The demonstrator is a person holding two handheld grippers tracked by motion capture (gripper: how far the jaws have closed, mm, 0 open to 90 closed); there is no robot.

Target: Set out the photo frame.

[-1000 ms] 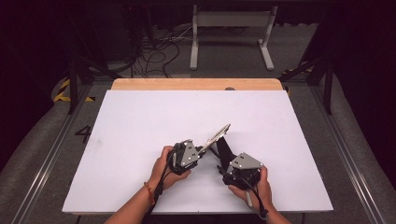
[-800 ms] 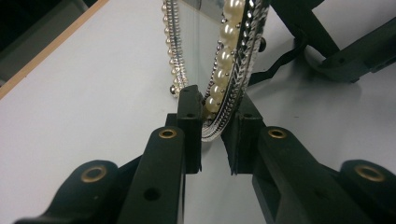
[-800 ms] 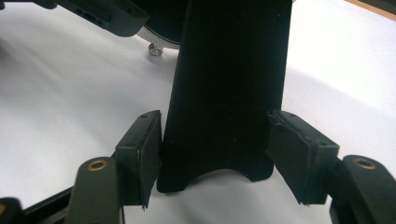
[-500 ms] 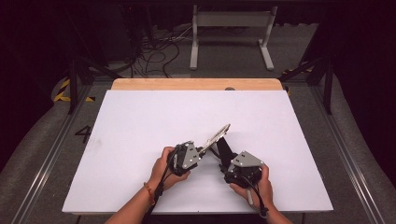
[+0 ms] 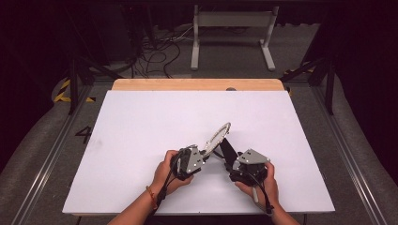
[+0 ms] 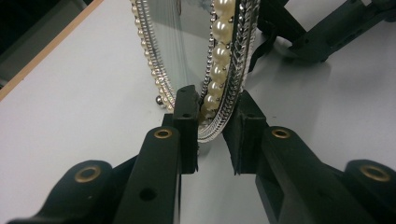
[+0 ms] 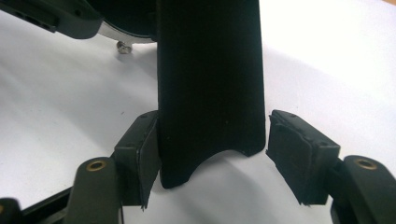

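Observation:
An oval picture frame (image 5: pixel 218 138) with a pearl and silver rim (image 6: pixel 224 51) stands tilted on the white table (image 5: pixel 141 122), propped by its black stand leg (image 5: pixel 227 147). My left gripper (image 5: pixel 205 152) is shut on the lower rim, which sits pinched between the two pads (image 6: pixel 215 135). My right gripper (image 5: pixel 231 161) straddles the foot of the black stand leg (image 7: pixel 210 70). Its jaws (image 7: pixel 212 149) are open: the left pad touches the leg, and the right pad stands a small gap off. The right gripper's jaws (image 6: pixel 327 32) also appear beyond the frame in the left gripper view.
The table's wooden far edge (image 5: pixel 197 84) lies well beyond the frame. On the dark floor behind it are cables (image 5: pixel 155 51) and a grey metal stand (image 5: pixel 232 28). Metal rails (image 5: pixel 342 154) run along both sides of the table.

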